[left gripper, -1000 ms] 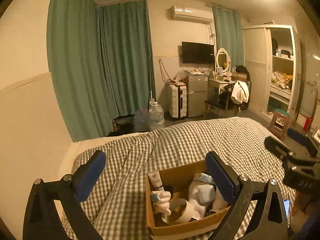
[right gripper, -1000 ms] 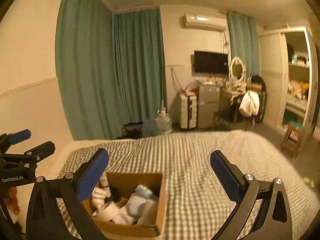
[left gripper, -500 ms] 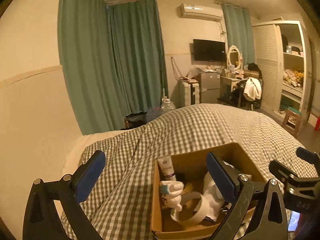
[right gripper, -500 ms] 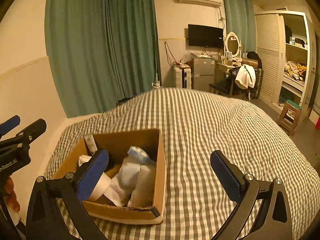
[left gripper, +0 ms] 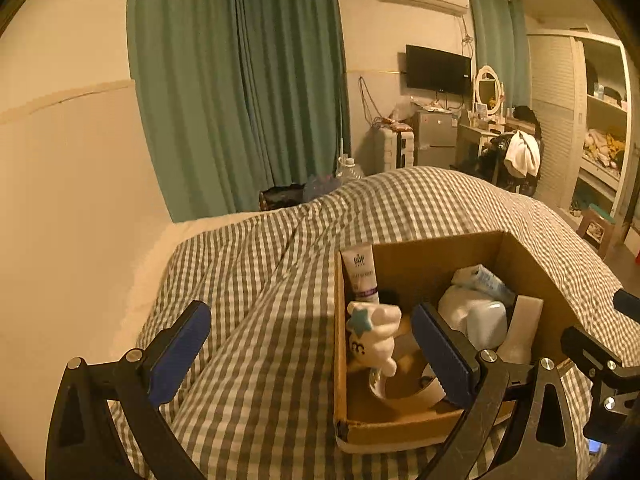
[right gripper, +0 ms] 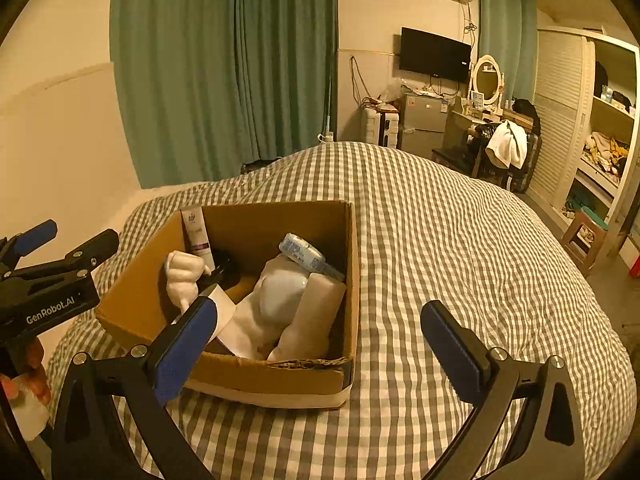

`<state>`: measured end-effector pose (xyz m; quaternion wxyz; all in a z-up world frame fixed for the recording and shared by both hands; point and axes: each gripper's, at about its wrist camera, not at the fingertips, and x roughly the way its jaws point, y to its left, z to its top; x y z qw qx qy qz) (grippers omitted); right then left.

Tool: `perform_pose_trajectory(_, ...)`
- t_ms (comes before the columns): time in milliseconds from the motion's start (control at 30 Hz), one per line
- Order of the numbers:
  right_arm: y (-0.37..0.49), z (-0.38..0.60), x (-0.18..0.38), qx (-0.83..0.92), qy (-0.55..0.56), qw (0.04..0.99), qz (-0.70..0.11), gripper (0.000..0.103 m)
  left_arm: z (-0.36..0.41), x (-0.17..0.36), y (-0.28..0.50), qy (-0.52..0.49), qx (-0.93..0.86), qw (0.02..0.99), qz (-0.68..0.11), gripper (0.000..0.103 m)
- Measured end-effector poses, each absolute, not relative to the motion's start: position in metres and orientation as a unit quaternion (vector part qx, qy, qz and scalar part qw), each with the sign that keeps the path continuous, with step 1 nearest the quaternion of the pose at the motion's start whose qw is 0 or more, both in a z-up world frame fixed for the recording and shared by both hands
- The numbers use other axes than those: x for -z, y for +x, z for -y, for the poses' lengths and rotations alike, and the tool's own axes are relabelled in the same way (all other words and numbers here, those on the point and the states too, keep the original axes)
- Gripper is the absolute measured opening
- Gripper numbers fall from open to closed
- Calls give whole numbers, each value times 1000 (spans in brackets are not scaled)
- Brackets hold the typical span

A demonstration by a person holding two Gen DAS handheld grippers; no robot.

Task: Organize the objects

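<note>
An open cardboard box (right gripper: 320, 372) sits on a checked bedspread (right gripper: 460, 248); it also shows in the left wrist view (left gripper: 400, 428). Inside stand a white tube (right gripper: 196, 232), a white hand-shaped figure (right gripper: 182, 276), a tape roll (left gripper: 404, 396), a pale rounded bottle (right gripper: 280, 292) and a blue-white packet (right gripper: 304, 254). My left gripper (left gripper: 312, 354) is open and empty, straddling the box's left wall. My right gripper (right gripper: 320, 346) is open and empty, over the box's front right corner.
The bed meets a cream wall (left gripper: 60, 200) on the left, with green curtains (left gripper: 240, 80) behind. Beyond the bed stand a suitcase (right gripper: 380, 128), a small fridge (right gripper: 424, 124), a dresser and chair (right gripper: 500, 144) and open shelves (right gripper: 600, 140). A stool (right gripper: 584, 236) stands at right.
Both grippers have moved down and closer to the box, which now looks larger. Both stay open and empty.
</note>
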<state>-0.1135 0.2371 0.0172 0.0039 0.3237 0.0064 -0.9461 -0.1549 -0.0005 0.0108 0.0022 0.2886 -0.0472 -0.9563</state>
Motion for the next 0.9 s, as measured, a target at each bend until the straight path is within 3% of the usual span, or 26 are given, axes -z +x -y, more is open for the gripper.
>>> perform_pose_trajectory(900, -116, -227, -20, 945, 327, -4, -10, 102, 6, -15, -136, 273, 961, 14, 39, 103)
